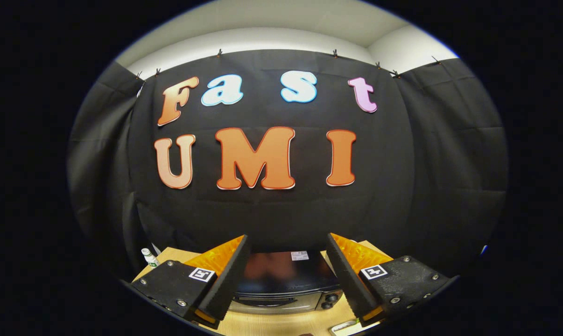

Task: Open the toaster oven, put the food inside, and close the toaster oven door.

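On the wooden table (281, 324), seen from the gripper view, the toaster oven (286, 287) sits low between the two fingers and a little beyond them, its glossy dark top turned up toward the camera and its front face toward the gripper. The oven's door is shut: a slim handle bar runs across the top of the front face, and the metal front panel below the dark top is closed flush. To the right of that front face, two dark round knobs (330, 301) sit one above the other. A small pale sticker (299, 255) lies on the oven's top near its back edge.

The gripper (288, 261) hangs above and in front of the oven with its jaws wide apart, nothing between them but the oven's top further off; neither finger touches the oven or anything else. The fingers (228, 275) slant inward toward each other at their far ends, one on each side of the oven.

Left of the oven, near the table's back corner, a small white bottle (148, 256) with a green mark stands upright, well apart from the oven. In front of the oven and to its right, just at the table's near edge, part of a pale flat object (347, 328) shows; what it is cannot be told, and no food can be made out on it. Behind the oven the booth's black cloth wall (426, 177) rises, with a pale ceiling above it.
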Available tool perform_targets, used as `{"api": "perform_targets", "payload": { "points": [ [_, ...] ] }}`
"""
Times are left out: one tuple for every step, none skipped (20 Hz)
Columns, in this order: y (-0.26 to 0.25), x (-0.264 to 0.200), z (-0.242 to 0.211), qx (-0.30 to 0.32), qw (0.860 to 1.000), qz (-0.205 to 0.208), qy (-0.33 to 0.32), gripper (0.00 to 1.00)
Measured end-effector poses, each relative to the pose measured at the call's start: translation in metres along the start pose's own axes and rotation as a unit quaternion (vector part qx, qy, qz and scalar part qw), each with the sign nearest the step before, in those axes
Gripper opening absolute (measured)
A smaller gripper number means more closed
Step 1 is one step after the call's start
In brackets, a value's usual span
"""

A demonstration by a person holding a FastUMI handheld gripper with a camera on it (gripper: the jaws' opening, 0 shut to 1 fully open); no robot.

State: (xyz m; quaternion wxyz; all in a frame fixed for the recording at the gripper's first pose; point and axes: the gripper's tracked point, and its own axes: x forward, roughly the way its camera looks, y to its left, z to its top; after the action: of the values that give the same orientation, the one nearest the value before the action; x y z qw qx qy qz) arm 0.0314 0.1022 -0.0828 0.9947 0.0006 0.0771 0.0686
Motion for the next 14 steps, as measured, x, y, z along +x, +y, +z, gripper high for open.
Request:
{"api": "perform_targets", "payload": {
  "points": [
    [0.006, 0.005, -0.010, -0.003, 1.000, 0.006, 0.012, 0.98],
    [0.012, 0.010, -0.022, -0.006, 1.000, 0.010, 0.028, 0.98],
    [0.017, 0.013, -0.035, -0.008, 0.999, 0.014, 0.043, 0.98],
    [0.021, 0.017, -0.046, -0.010, 0.998, 0.016, 0.054, 0.98],
    [0.025, 0.022, -0.056, -0.012, 0.998, 0.019, 0.066, 0.98],
    [0.028, 0.028, -0.068, -0.012, 0.996, 0.021, 0.080, 0.98],
    [0.031, 0.034, -0.081, -0.015, 0.995, 0.022, 0.095, 0.98],
    [0.031, 0.038, -0.094, -0.021, 0.994, 0.018, 0.109, 0.98],
    [0.033, 0.043, -0.107, -0.024, 0.992, 0.016, 0.124, 0.98],
    [0.037, 0.048, -0.121, -0.027, 0.990, 0.019, 0.137, 0.98],
    [0.040, 0.052, -0.133, -0.033, 0.988, 0.021, 0.149, 0.98],
    [0.041, 0.054, -0.146, -0.039, 0.986, 0.022, 0.162, 0.98],
    [0.044, 0.056, -0.154, -0.044, 0.984, 0.024, 0.172, 0.98],
    [0.046, 0.058, -0.159, -0.045, 0.983, 0.026, 0.177, 0.98]
  ]
}}
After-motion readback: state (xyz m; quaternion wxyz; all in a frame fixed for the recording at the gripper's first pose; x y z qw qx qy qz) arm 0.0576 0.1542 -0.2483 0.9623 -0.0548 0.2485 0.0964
